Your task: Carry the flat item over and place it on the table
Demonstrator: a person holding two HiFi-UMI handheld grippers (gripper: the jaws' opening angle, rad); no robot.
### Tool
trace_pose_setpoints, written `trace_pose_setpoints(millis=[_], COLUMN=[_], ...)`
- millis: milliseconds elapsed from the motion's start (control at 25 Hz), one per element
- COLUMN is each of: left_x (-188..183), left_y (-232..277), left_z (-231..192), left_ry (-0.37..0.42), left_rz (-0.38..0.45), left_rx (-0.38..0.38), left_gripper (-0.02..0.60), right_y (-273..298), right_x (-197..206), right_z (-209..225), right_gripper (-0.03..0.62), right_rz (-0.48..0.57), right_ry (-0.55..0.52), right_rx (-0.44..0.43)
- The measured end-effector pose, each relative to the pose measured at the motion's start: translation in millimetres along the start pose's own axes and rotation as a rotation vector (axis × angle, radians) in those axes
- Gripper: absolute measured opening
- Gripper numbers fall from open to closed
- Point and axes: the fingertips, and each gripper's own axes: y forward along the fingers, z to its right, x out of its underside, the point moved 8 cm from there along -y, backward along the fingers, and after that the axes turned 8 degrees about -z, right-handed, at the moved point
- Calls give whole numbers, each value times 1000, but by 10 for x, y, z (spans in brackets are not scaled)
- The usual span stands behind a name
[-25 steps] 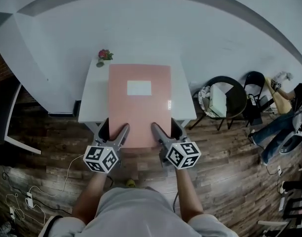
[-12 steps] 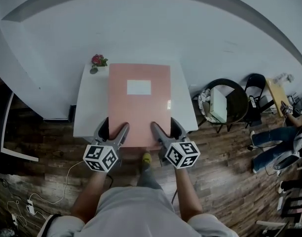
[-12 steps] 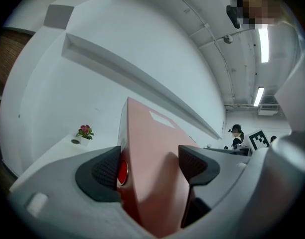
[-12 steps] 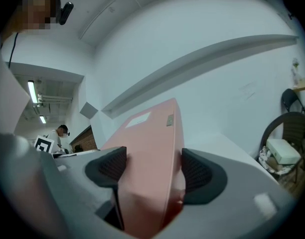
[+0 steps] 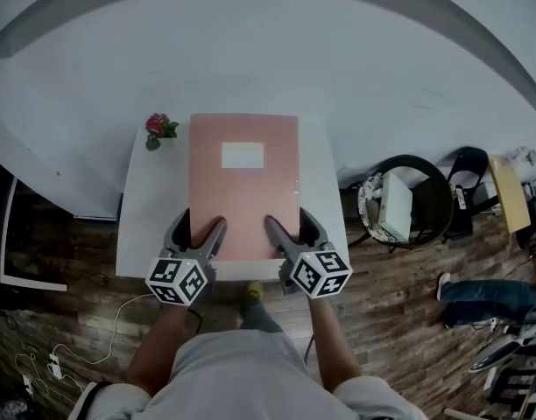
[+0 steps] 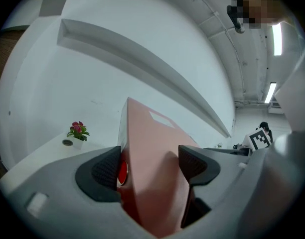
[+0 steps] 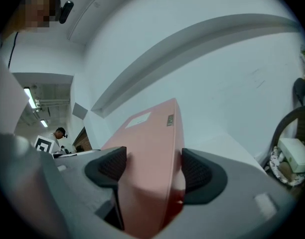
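Observation:
A flat pink folder (image 5: 243,186) with a white label is held level over the small white table (image 5: 151,208). My left gripper (image 5: 199,234) is shut on its near left edge, and my right gripper (image 5: 288,233) is shut on its near right edge. In the left gripper view the pink folder (image 6: 152,158) fills the space between the pads, with a red stud by the left pad. The right gripper view shows the pink folder (image 7: 150,153) pinched between both dark pads. Whether the folder touches the tabletop cannot be told.
A small pot of red flowers (image 5: 156,129) stands at the table's far left corner, against the white wall. A black chair (image 5: 406,201) with a white box on it is to the right. Cables (image 5: 40,357) lie on the wooden floor at the left.
The table has come nearer and now lies under most of the folder. The flower pot and chair have shifted in view. Both grippers keep their hold.

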Motion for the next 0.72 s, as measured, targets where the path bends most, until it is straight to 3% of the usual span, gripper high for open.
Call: trace_pose_setpoints(millis=[320,720], left_x=[-220,-229], left_y=[839,1224], left_z=[-189,-427], left_ry=[-12,-37], left_rz=[-16,-61], left_rx=[-63,-87], left_gripper=[348,348], right_y=[702,1125], right_x=[-388,-426], right_z=[625,875], right_gripper=[344,344], right_rz=[-41,-92], right_ry=[17,48], right_rx=[-46,-53])
